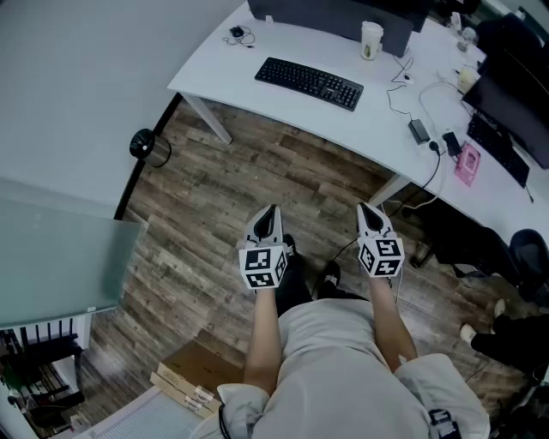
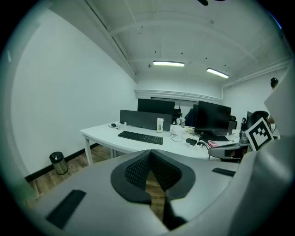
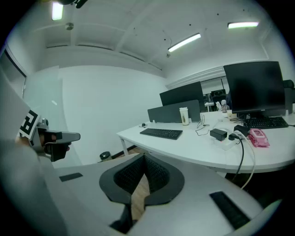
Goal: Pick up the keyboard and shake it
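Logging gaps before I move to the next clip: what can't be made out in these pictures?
Keyboard: key legends too small in every view.
Dark panel behind it: cut off by the head view's top edge.
White cup: print too small in every view.
Pink item on the table: too small to identify.

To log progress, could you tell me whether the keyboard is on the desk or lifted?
On the desk: the keyboard lies flat there, left tongs and right tongs far short of it.
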Demonstrator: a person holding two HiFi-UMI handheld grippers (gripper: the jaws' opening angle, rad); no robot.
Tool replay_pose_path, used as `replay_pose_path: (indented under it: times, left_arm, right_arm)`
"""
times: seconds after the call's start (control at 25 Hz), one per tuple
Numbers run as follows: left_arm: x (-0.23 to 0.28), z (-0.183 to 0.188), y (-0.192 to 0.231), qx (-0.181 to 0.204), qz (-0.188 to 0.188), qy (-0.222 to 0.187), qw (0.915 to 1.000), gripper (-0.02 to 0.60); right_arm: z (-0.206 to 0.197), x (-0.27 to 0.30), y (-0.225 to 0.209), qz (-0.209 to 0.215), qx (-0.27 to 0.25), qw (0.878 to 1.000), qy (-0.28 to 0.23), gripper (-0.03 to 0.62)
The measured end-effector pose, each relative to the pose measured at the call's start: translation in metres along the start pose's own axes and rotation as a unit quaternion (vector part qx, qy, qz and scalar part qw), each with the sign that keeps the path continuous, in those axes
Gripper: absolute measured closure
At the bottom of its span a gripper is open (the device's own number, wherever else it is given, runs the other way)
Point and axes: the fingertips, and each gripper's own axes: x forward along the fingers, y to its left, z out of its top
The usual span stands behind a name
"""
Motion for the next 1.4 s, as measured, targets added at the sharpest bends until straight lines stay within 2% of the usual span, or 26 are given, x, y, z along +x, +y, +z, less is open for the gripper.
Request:
replay_pose_path:
  times: [0.12,0.36,0.68,0.8,0.96,1.16,1.4]
  left_arm:
    - [0.008,0.008,0.018,-0.008,0.006,-0.003,0.9999,0.566]
    - [0.036,0.032,0.053,-0.034,-0.005,-0.017,0.9993,0.566]
    - [0.084,0.07,0.111,-0.035,-0.042,-0.032,0.998,0.566]
    - [0.099,0.078,0.141,-0.023,-0.04,-0.034,0.9984,0.566]
    - [0.119,0.08,0.178,-0.01,-0.041,-0.031,0.9986,0.566]
    - [0.135,0.076,0.222,-0.037,-0.059,-0.029,0.9972,0.566]
    - [0.14,0.078,0.256,-0.048,-0.071,-0.028,0.9959,0.566]
  right_arm:
    - [0.012,0.015,0.005,-0.003,-0.005,1.0,-0.002,0.556]
    - [0.037,0.052,0.014,-0.021,-0.015,1.0,-0.006,0.556]
    - [0.065,0.106,0.031,-0.034,0.031,0.999,-0.027,0.556]
    - [0.07,0.126,0.035,-0.05,0.04,0.997,-0.031,0.554]
    - [0.073,0.15,0.042,-0.07,0.049,0.996,-0.032,0.554]
    - [0.074,0.165,0.053,-0.069,0.045,0.996,-0.016,0.554]
    - [0.074,0.166,0.035,-0.117,0.068,0.991,-0.02,0.554]
